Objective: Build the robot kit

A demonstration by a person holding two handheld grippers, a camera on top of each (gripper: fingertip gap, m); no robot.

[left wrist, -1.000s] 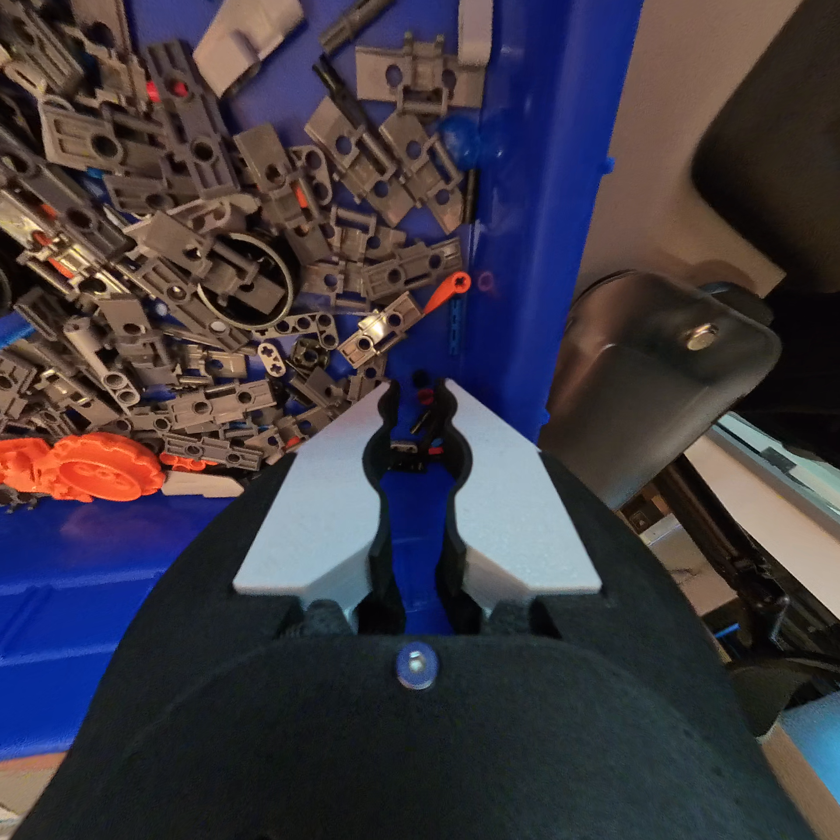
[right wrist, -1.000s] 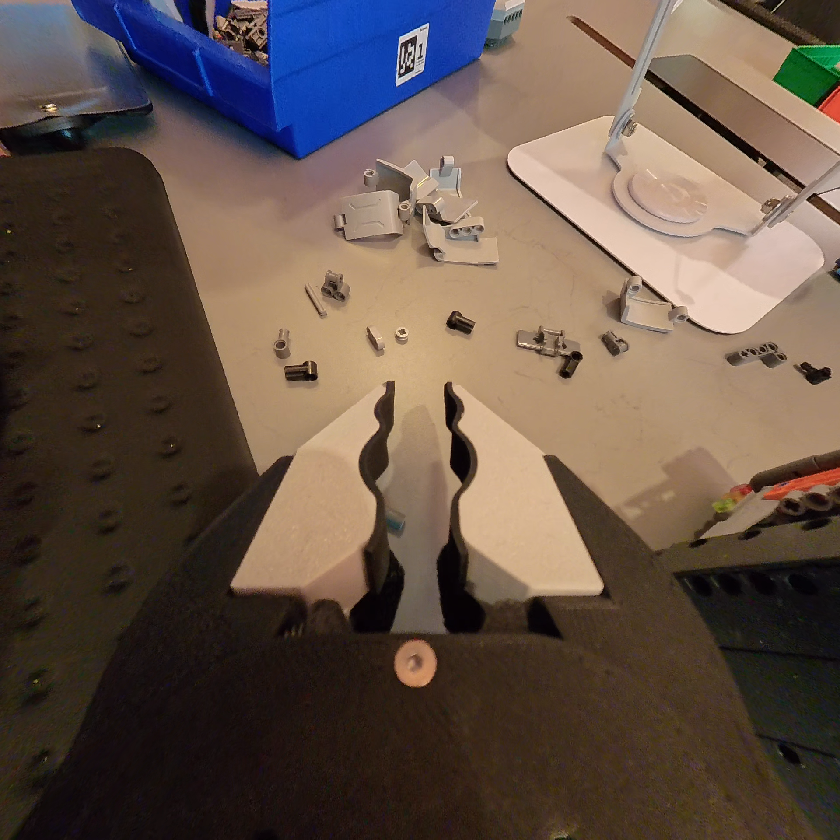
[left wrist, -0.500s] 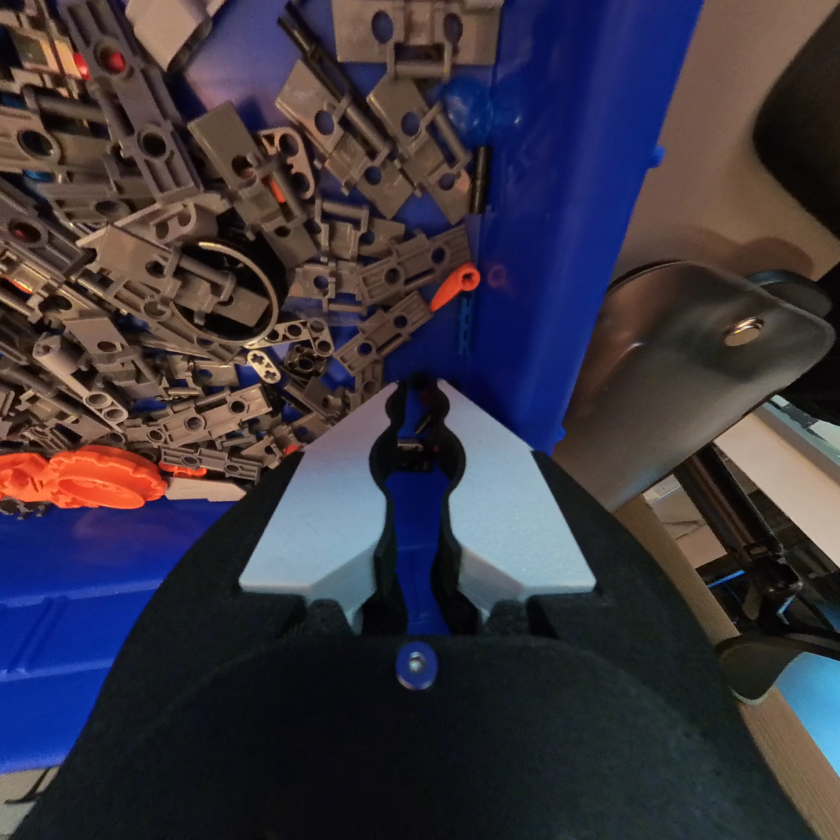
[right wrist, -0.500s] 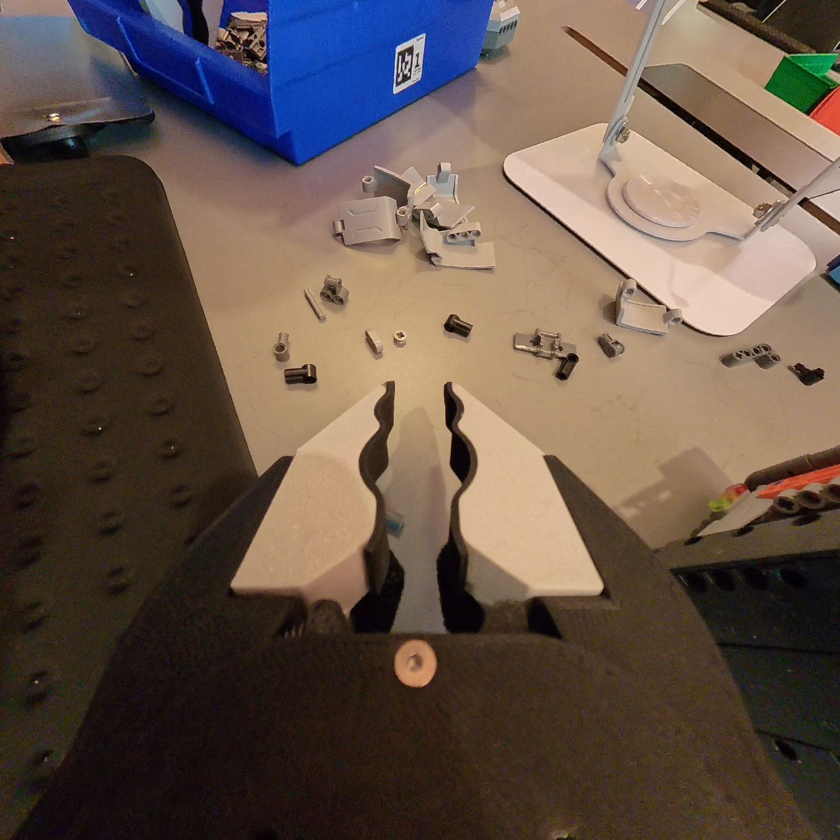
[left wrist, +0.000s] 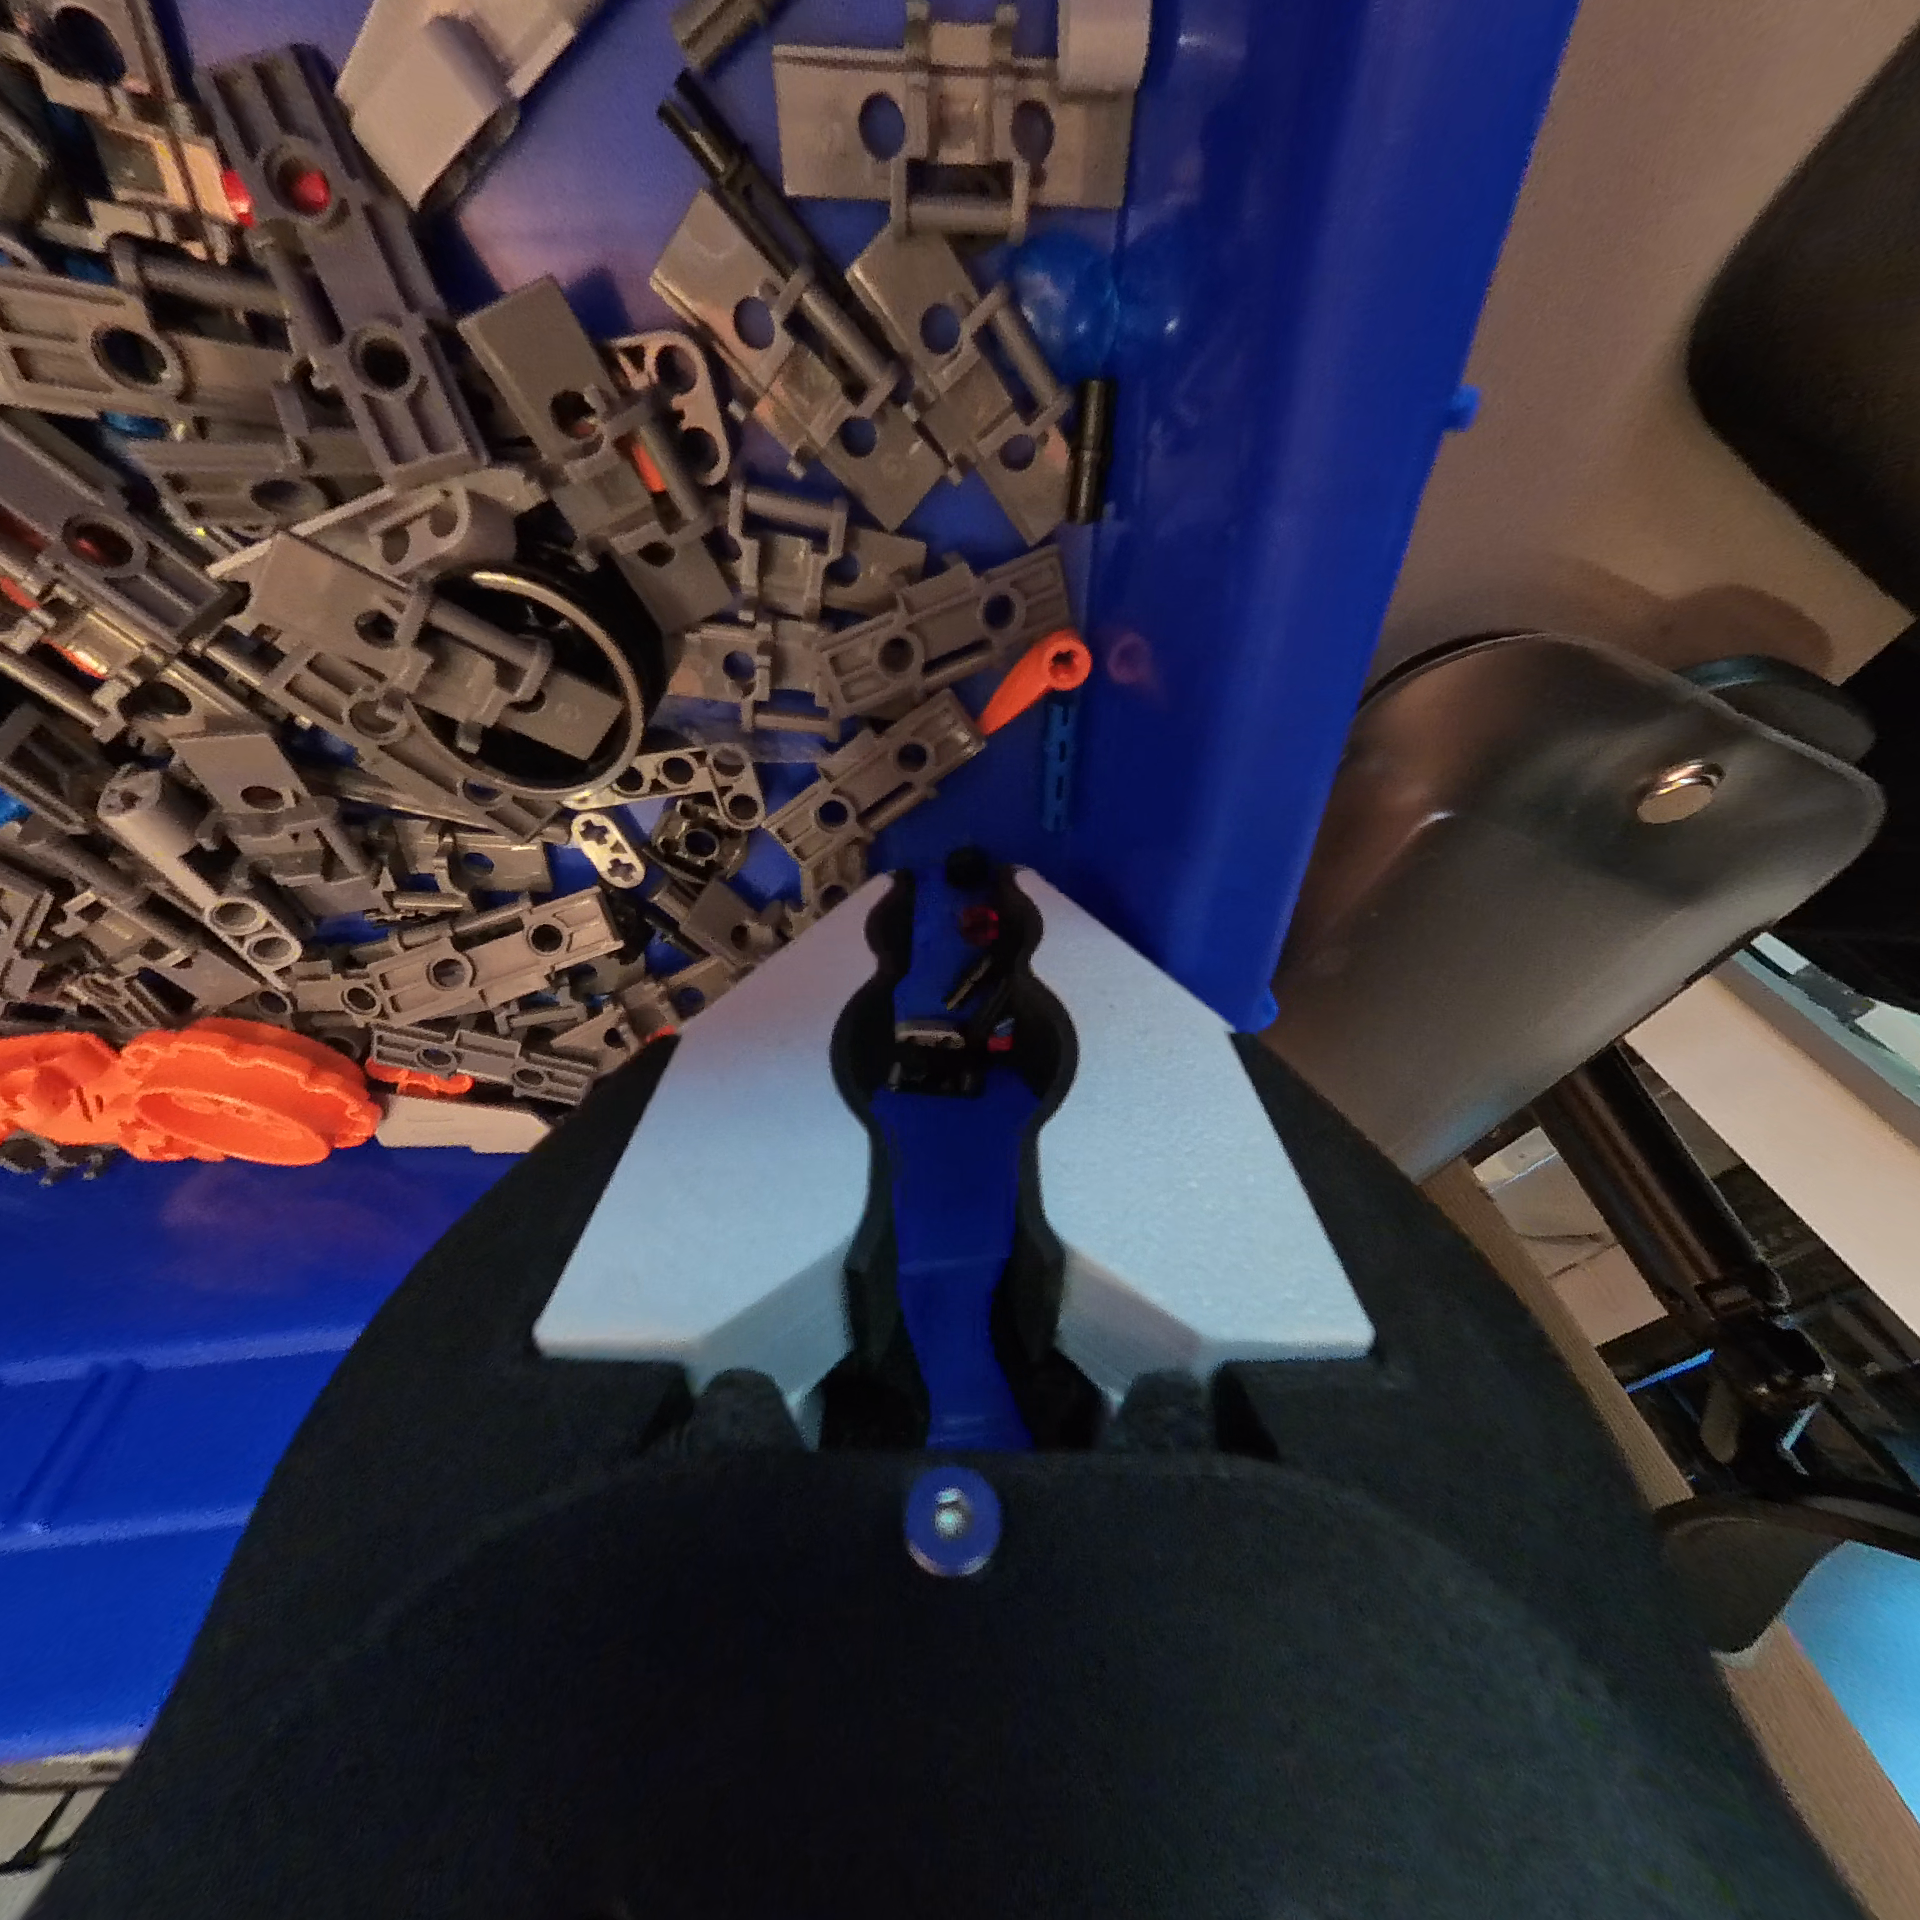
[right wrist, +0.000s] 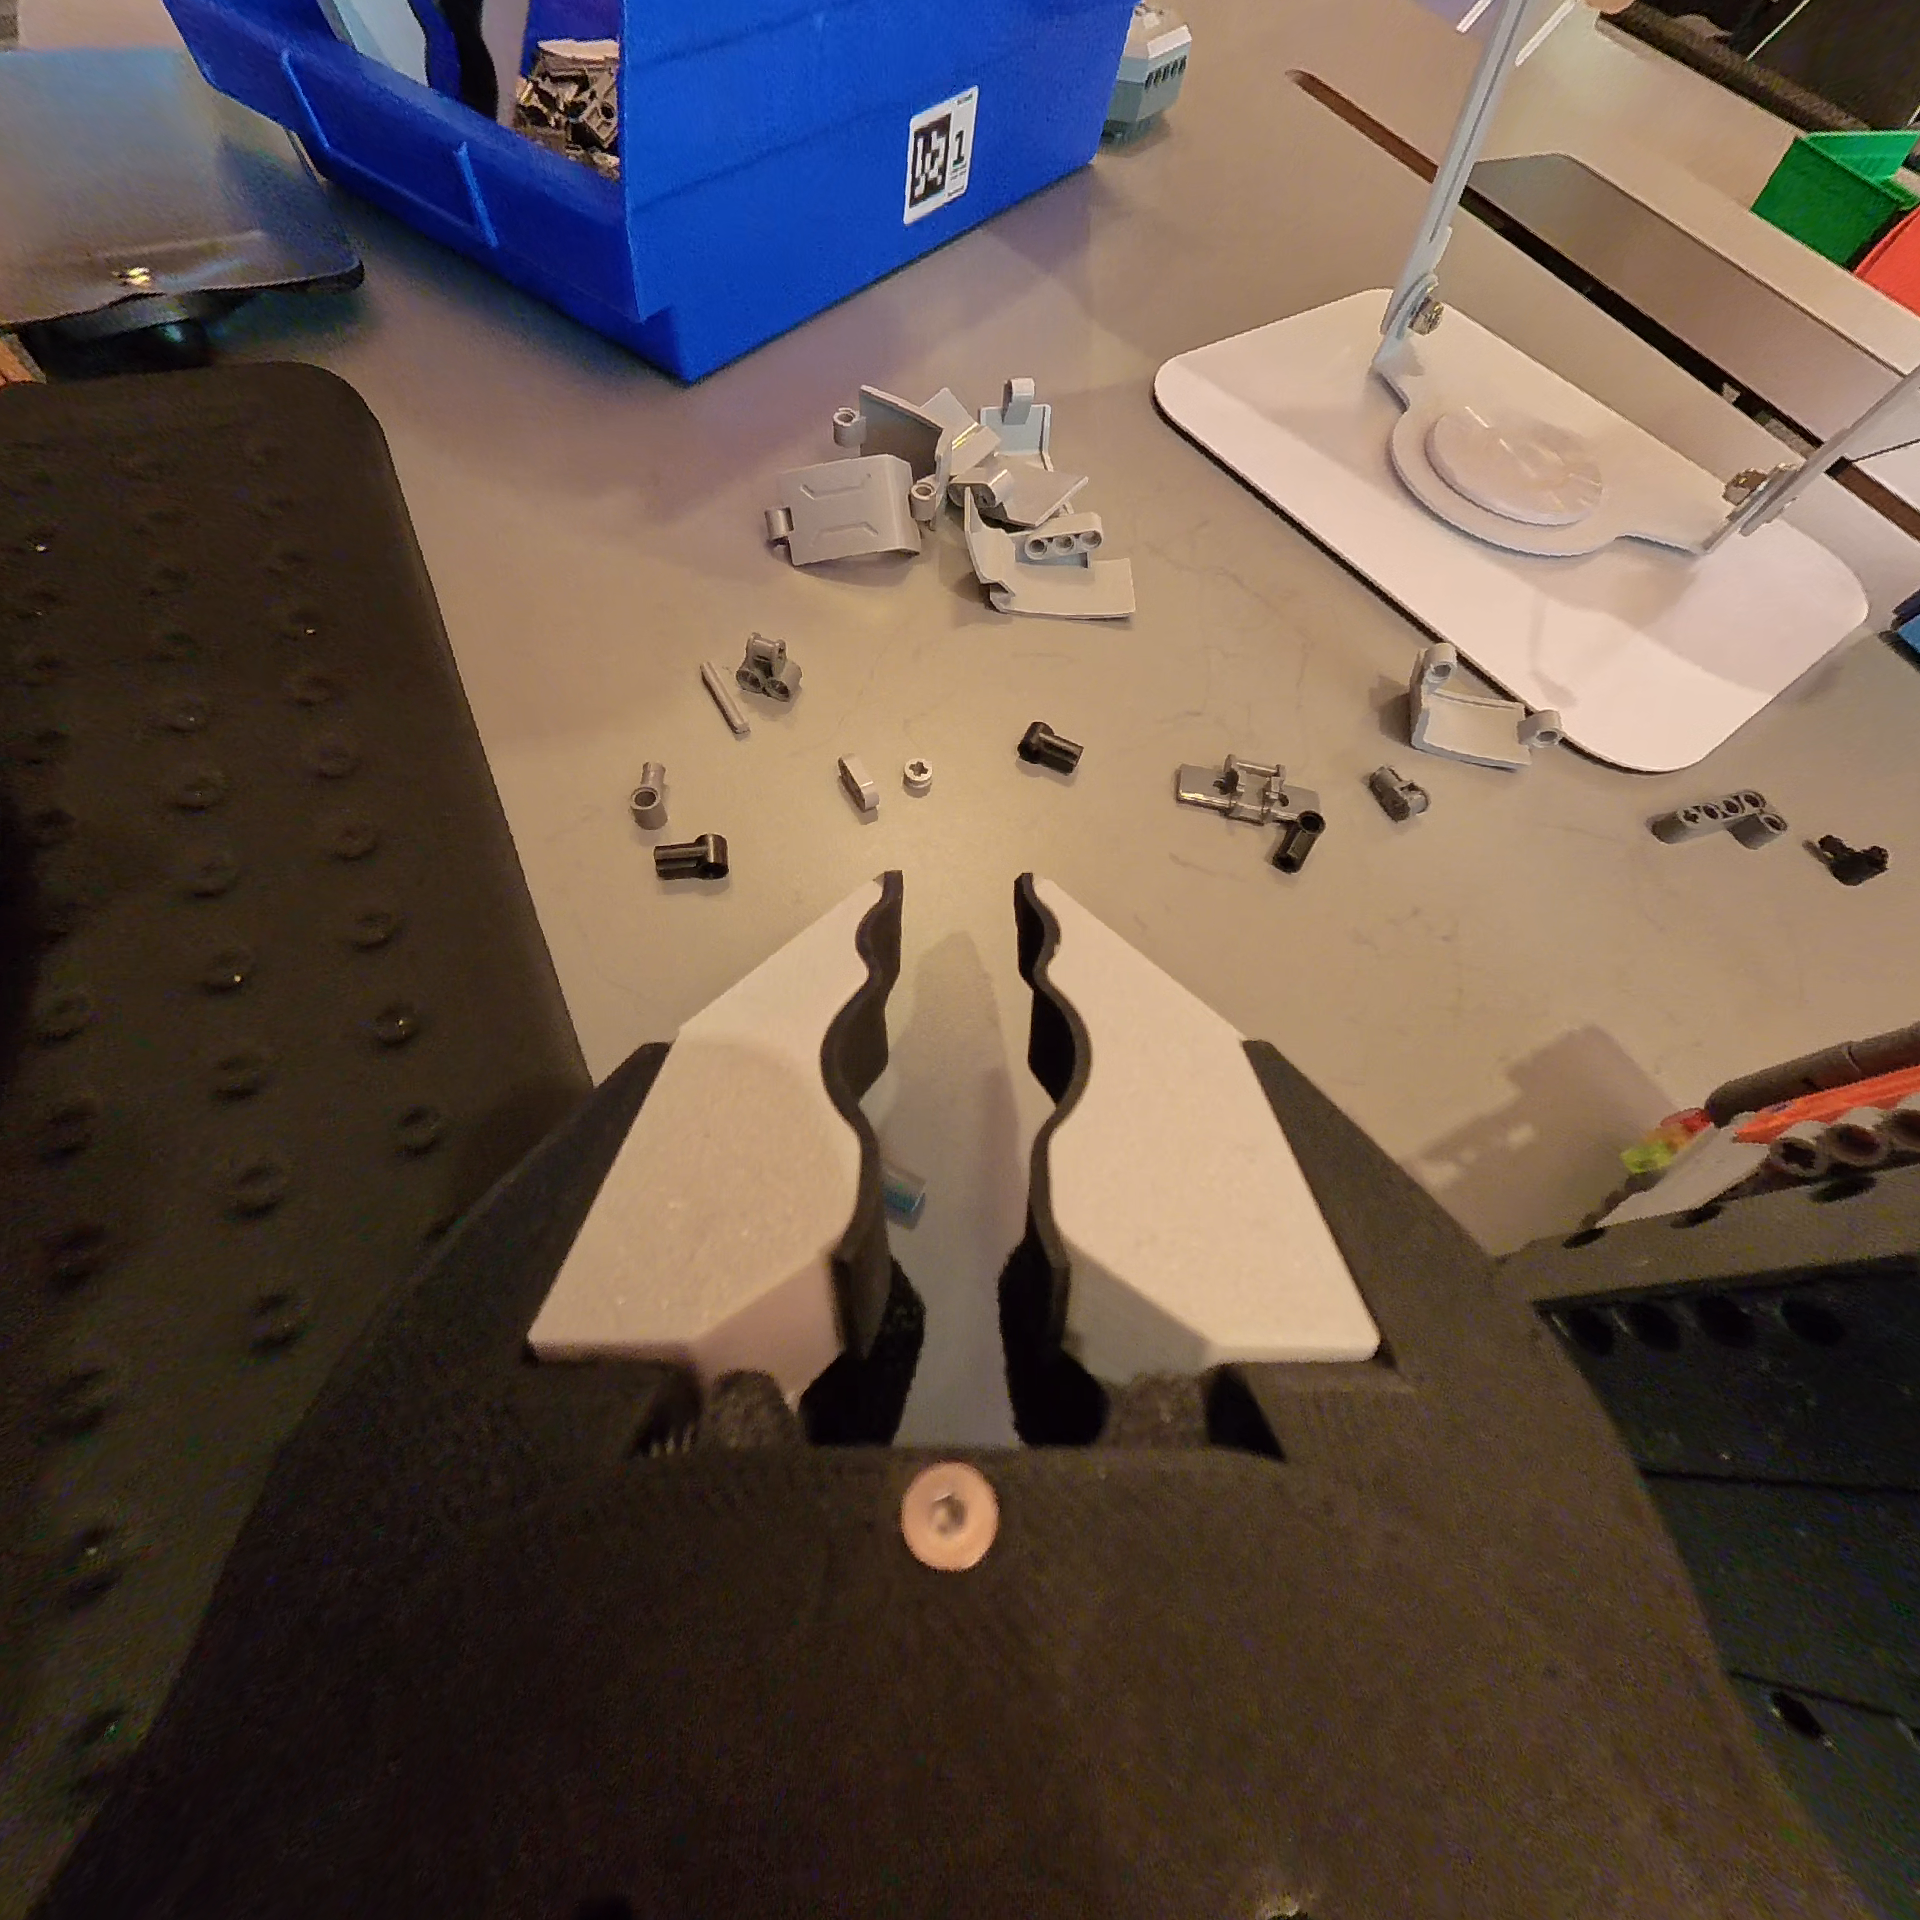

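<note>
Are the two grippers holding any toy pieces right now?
No. The left gripper is open inside the blue bin, over small loose pieces. The right gripper is open above the table, gripping nothing.

blue bin [right wrist: 790, 156] — grey bricks [left wrist: 436, 540], white stand [right wrist: 1507, 540]

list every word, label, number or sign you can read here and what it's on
White sticker on the outer wall of the blue bin: a black square code with a printed mark beside it and tiny edge print, too small to read. I don't copy out writing.
Bricks in the bin: no writing visible.
Loose bricks on the table and the white stand base: no writing visible.
</note>
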